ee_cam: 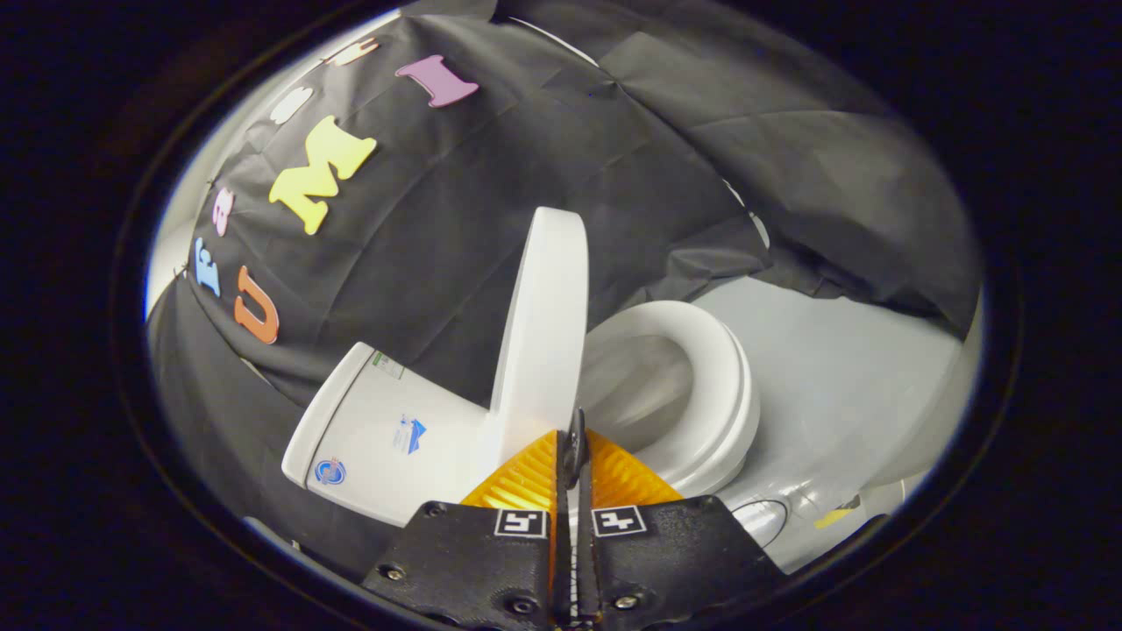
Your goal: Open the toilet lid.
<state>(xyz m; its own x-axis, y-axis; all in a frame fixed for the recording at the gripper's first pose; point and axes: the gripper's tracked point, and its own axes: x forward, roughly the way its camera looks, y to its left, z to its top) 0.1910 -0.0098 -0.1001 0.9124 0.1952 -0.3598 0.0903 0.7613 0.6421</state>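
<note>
A white toilet stands ahead of me, seen tilted. Its lid (543,342) is raised and shows edge-on, standing between the tank (377,438) and the seat ring (714,386). The bowl opening inside the ring is uncovered. My gripper (575,438) has its two orange fingers (526,478) pressed together, shut, with nothing between them. The tips sit right at the lower edge of the lid, on the side facing the seat; whether they touch it I cannot tell.
Black cloth (526,175) hangs close behind and around the toilet. A pale grey floor (833,377) spreads beyond the seat. A small round fitting (761,517) lies on the floor near the bowl's base.
</note>
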